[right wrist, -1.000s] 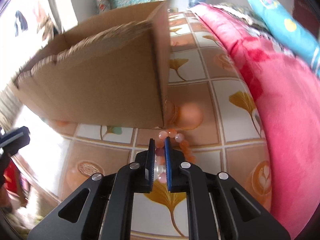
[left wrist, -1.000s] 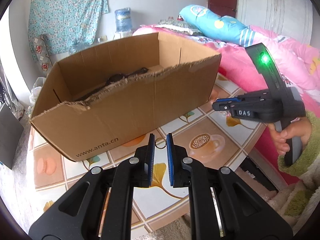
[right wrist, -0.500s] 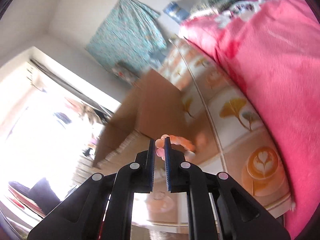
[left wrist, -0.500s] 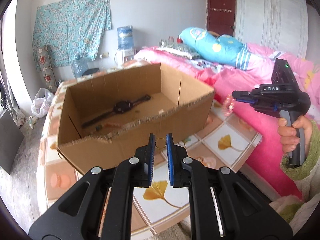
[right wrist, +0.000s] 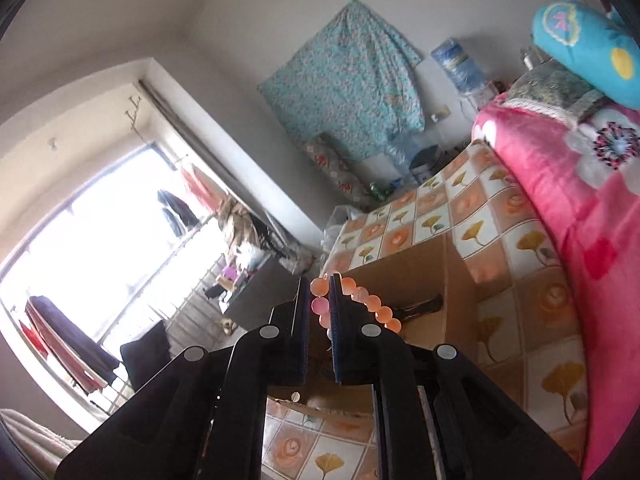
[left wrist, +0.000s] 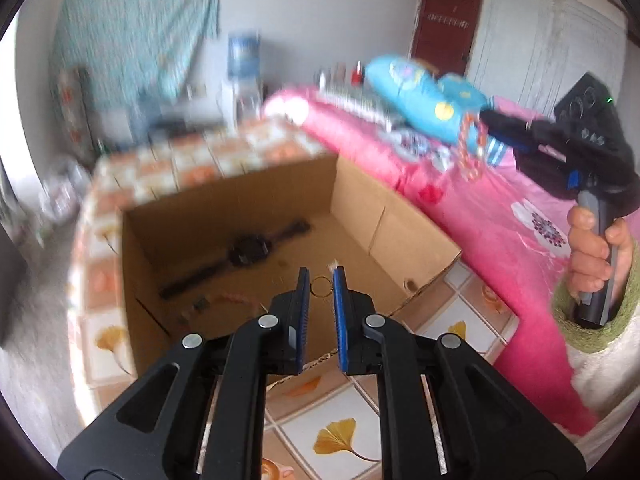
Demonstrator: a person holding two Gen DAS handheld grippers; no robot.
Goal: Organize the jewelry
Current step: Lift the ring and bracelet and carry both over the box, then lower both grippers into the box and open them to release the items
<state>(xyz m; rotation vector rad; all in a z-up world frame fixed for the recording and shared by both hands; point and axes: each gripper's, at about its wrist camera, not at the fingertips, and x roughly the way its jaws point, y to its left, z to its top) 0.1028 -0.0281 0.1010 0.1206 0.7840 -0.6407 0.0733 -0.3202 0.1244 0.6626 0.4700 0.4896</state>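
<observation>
Cardboard box [left wrist: 400, 216] on tiled table [left wrist: 344, 416]; both tools loaded with jewelry.

Left tool [left wrist: 321, 280] pinches a thin gold ring [left wrist: 320, 286] between its blue pads, held above the open box near its front wall. Right tool [right wrist: 319, 294] pinches an orange-pink bead bracelet [right wrist: 372, 303]; in its own view the loose beads drape over the right-hand finger, above the box's near corner. In the left view the bracelet dangles from that tool to the right of the box, before the pink bed [left wrist: 488, 216]. A black wristwatch [left wrist: 244, 252] lies flat on the box floor.
</observation>
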